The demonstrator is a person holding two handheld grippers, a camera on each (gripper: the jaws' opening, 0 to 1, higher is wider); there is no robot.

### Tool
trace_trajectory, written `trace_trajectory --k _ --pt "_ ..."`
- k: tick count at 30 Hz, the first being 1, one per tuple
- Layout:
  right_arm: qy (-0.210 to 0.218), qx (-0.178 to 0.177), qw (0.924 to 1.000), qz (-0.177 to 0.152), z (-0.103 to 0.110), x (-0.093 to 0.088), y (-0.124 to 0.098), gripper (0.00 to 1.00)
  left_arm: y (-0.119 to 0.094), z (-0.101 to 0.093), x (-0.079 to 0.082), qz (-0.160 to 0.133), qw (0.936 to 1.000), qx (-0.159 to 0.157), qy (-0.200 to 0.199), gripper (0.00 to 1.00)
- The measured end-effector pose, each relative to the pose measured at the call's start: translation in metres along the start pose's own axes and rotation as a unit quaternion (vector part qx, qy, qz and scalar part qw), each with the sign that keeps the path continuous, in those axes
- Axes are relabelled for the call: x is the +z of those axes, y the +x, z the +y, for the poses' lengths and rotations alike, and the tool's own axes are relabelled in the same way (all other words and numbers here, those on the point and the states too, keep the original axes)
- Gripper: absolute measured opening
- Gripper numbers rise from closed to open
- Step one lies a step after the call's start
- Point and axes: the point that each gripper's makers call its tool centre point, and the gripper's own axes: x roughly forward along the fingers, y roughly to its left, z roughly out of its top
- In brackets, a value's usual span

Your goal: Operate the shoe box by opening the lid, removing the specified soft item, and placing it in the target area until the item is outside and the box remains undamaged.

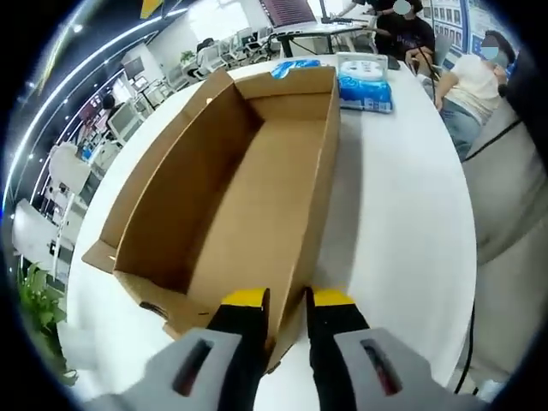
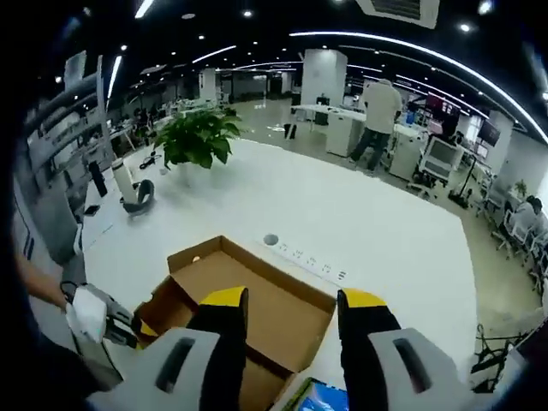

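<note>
— Left gripper view?
— The left claw [image 1: 288, 301] pinches the near wall of the open shoe box [image 1: 248, 180] on the white table [image 1: 402, 214]; tissue packs [image 1: 365, 86] lie beyond it.

— Right gripper view?
— The right claw [image 2: 291, 308] hangs wide above the box; the left claw grips its corner.

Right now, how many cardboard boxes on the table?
1. The open cardboard box lies on the white table, its near wall between the left gripper jaws; the right gripper looks over it. Others could sit out of frame.
</note>
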Motion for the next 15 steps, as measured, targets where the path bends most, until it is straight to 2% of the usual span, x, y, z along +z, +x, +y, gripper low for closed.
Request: trace_trajectory --k 4,6,8,9,12,15 --pt "0.068 -0.026 0.9971 0.021 -0.023 -0.019 0.004 0.35 0.0 -0.001 -0.001 0.001 1.0 0.0 0.005 0.15" --pt "0.113 0.005 0.9934 0.02 -0.022 -0.025 0.011 0.32 0.001 -0.001 -0.001 0.003 0.9999 -0.002 0.011 0.14" --pt "0.205 0.021 0.9786 -0.003 -0.022 -0.027 0.015 0.32 0.001 -0.002 -0.001 0.005 0.9999 -0.007 0.011 0.14" --pt "0.216 0.014 0.9763 0.001 -0.027 -0.032 0.016 0.31 0.001 -0.002 -0.001 0.006 0.9998 -0.011 0.013 0.13" --pt "0.182 -0.033 0.9825 0.024 -0.038 -0.045 0.014 0.27 0.001 -0.002 -0.001 0.006 0.9998 -0.014 0.013 0.13" --pt "0.185 -0.046 0.9813 0.029 -0.039 -0.046 0.014 0.28 0.001 -0.003 -0.002 0.011 0.9996 -0.012 0.021 0.13"
